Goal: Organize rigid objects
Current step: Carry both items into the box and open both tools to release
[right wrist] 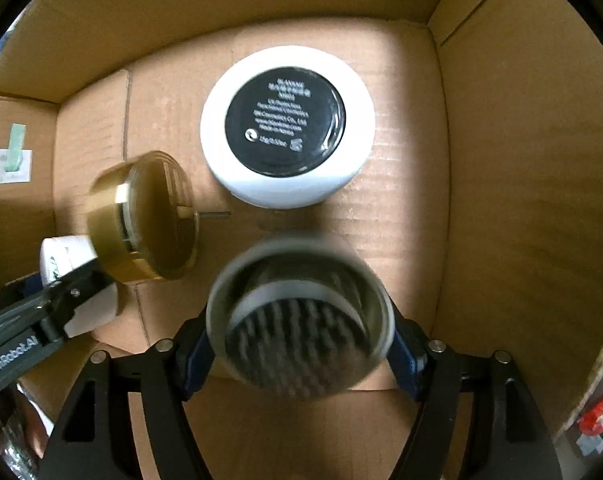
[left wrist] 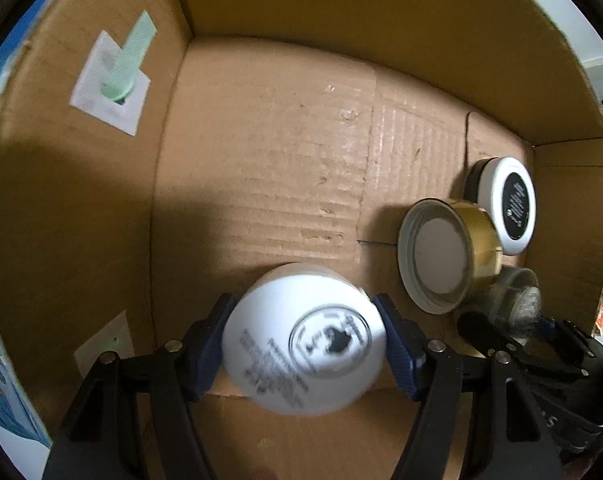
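Both grippers reach into a cardboard box. My left gripper is shut on a white jar with a printed round label, held just above the box floor. My right gripper is shut on a clear jar with a dark ribbed inside. A gold jar lies on its side on the floor, and a white jar with a black label sits beyond it. In the left wrist view the gold jar and the white black-label jar lie at the right, with the right gripper below them.
The box walls close in on all sides. A white sticker with a green strip is on the left wall. The left gripper with its white jar shows at the left of the right wrist view.
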